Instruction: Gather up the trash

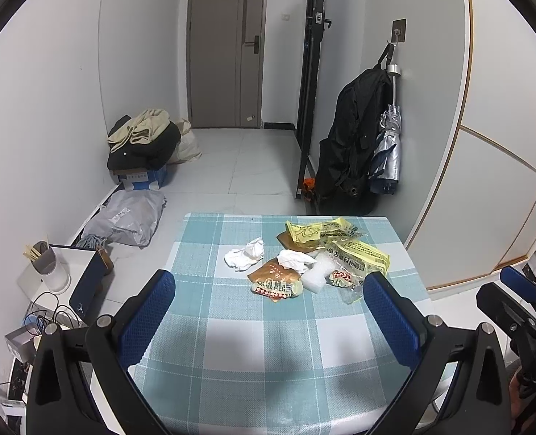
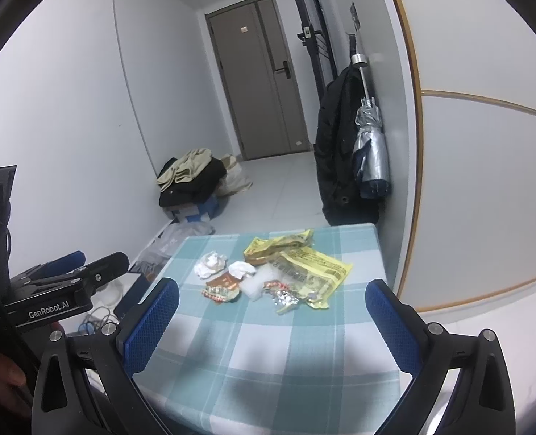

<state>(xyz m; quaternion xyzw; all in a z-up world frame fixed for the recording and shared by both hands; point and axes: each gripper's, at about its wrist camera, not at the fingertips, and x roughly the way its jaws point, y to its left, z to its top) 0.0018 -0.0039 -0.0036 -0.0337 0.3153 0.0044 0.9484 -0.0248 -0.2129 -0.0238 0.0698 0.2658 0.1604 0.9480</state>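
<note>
On the far half of the desk (image 1: pixel 231 344), with its teal-and-white checked cloth, lies a small heap of trash. Two crumpled white tissues (image 1: pixel 244 253) sit at the left of the heap, and a third tissue (image 1: pixel 293 259) rests on a brown snack wrapper (image 1: pixel 275 282). Just beside that wrapper is a piece of white foam (image 1: pixel 315 277), and behind it yellow printed wrappers (image 1: pixel 340 243) spread toward the right edge, one overlapping a clear wrapper (image 1: pixel 347 282).

Both tools hover over the near edge of the desk, well short of the heap. The left gripper (image 1: pixel 269 311) has its blue fingers (image 1: pixel 148 315) spread wide with nothing between them. The right gripper (image 2: pixel 271 319) is likewise spread wide and holds nothing; from its camera the left tool shows at the left side.

Beyond the desk a black backpack (image 1: pixel 347 145) and a folded silver umbrella (image 1: pixel 389 152) hang on the wall, and a pile of clothes (image 1: pixel 144 137) sits on a box on the floor.
</note>
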